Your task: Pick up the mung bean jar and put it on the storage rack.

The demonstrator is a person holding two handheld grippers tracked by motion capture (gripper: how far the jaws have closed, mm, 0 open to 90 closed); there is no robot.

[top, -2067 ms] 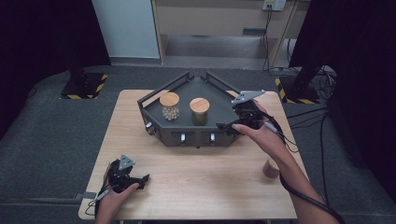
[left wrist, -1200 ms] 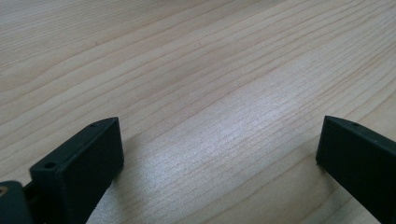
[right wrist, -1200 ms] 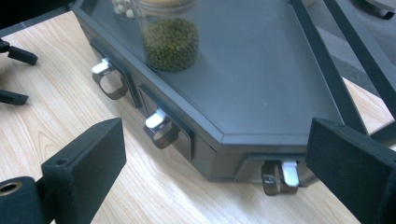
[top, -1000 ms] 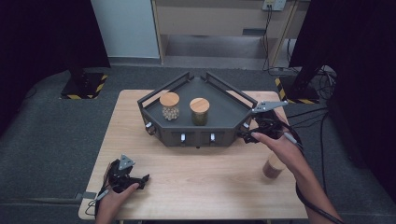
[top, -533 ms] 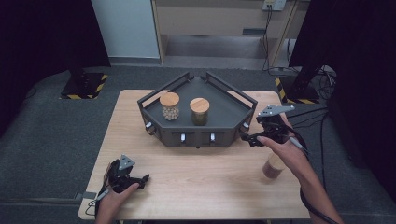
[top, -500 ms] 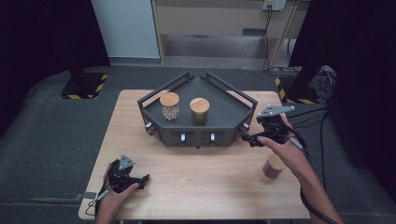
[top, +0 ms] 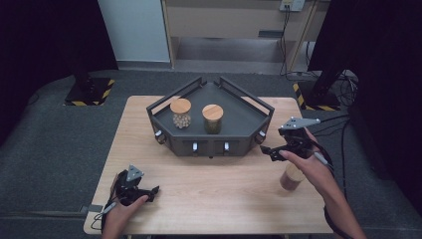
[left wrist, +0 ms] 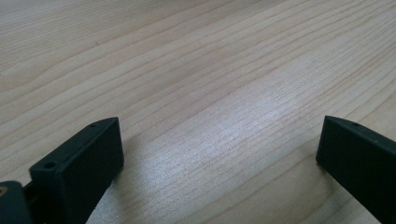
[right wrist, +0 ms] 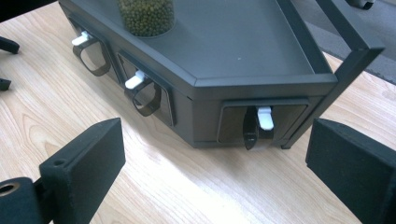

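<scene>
High view: the right gripper (top: pixel 272 149) hangs open and empty, pointing left at the tray (top: pixel 242 130), while the jar (top: pixel 290 178) stands behind it, near the wrist. The left gripper (top: pixel 149 191), also open, rests at the near left, well apart.

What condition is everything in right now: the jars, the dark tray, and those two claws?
Left claw: open, empty, low over the table.
Right claw: open, empty, facing the rack's right corner.
Dark rack: upright on the table.
Pale-bean jar: upright on the rack, lid on.
Green-bean jar: upright on the rack, lid on.
Third jar: upright on the table, under the right hand.
</scene>
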